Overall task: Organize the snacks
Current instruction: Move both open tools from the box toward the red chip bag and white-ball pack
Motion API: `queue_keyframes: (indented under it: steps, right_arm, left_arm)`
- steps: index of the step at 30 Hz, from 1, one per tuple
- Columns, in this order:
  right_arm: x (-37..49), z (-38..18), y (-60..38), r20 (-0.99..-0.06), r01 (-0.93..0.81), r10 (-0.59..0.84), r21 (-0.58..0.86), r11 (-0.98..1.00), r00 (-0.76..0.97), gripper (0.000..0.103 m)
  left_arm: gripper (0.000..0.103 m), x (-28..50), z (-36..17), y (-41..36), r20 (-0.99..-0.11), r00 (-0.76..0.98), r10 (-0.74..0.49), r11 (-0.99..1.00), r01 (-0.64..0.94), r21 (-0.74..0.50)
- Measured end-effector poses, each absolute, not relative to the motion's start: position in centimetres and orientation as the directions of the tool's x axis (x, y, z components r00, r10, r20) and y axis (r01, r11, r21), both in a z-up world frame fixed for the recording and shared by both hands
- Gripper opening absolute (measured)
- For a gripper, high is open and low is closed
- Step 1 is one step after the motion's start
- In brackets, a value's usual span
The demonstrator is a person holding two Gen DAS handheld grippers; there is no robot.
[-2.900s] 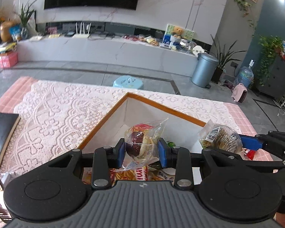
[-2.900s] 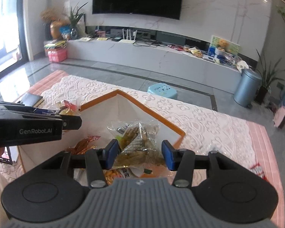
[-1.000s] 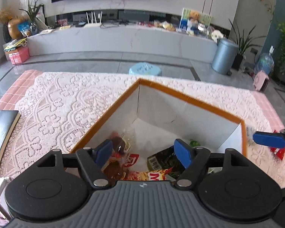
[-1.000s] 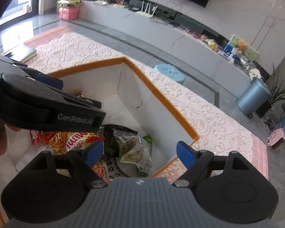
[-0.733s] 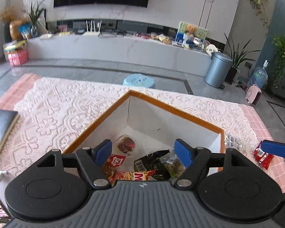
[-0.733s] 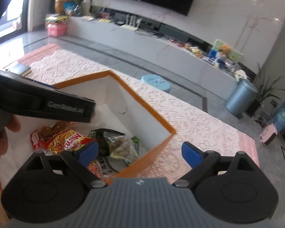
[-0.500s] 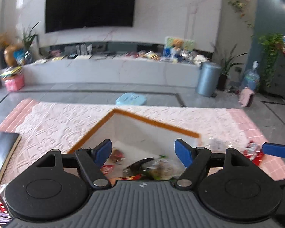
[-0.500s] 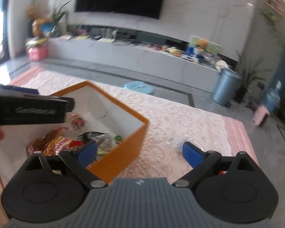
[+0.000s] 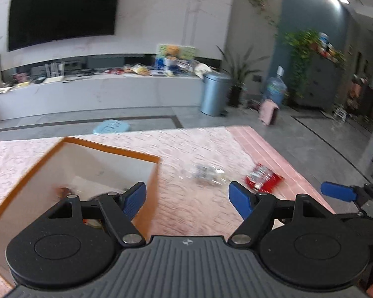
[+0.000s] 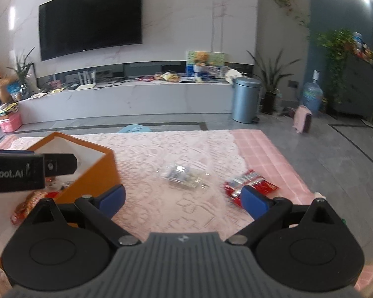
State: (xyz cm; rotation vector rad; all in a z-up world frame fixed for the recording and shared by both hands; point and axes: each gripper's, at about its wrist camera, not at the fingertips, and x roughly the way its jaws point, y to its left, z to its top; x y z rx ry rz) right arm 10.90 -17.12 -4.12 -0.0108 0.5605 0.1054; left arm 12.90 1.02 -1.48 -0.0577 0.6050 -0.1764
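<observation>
Both the left gripper and right gripper gape empty above a clear crinkled snack packet and a glossy red one.

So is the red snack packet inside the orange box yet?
No, the red snack packet lies on the lace tablecloth, well apart from the orange box.

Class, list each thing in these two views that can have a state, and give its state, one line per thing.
Left tool: open, empty.
Right tool: open, empty.
Orange box: open-topped, holding snacks.
Clear packet: lying on the tablecloth, outside the box.
Red packet: lying on the tablecloth, outside the box.
Television: screen dark.
</observation>
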Motion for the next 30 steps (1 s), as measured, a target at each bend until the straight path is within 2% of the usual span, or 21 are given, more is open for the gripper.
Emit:
queue_keyframes:
  steps: [6,11,19,30]
  right_arm:
    - [10.4,-5.5,-20.7,-0.549,-0.040,0.049,0.029,0.999,0.834,0.096]
    - [11.0,-6.7,-23.5,-0.570,0.005,0.014,0.032,0.999,0.822,0.096]
    - [12.7,-8.5,-26.1,-0.598,0.044,-0.030,0.008,0.999,0.801,0.096]
    - [16.1,-10.9,-27.5,-0.634,0.057,-0.020,0.039,0.998,0.773,0.096]
  left_arm:
    - [0.089,12.6,-2.9,-2.5,-0.583,0.779,-0.231,0.970,0.232,-0.074]
    - [0.089,13.2,-4.0,-4.5,-0.602,0.748,-0.281,0.955,0.281,-0.096]
    - [0.089,15.0,-5.7,-5.8,-0.643,0.718,-0.267,0.958,0.271,-0.094]
    - [0.089,17.4,-8.1,-6.6,-0.689,0.675,-0.264,0.956,0.276,-0.095]
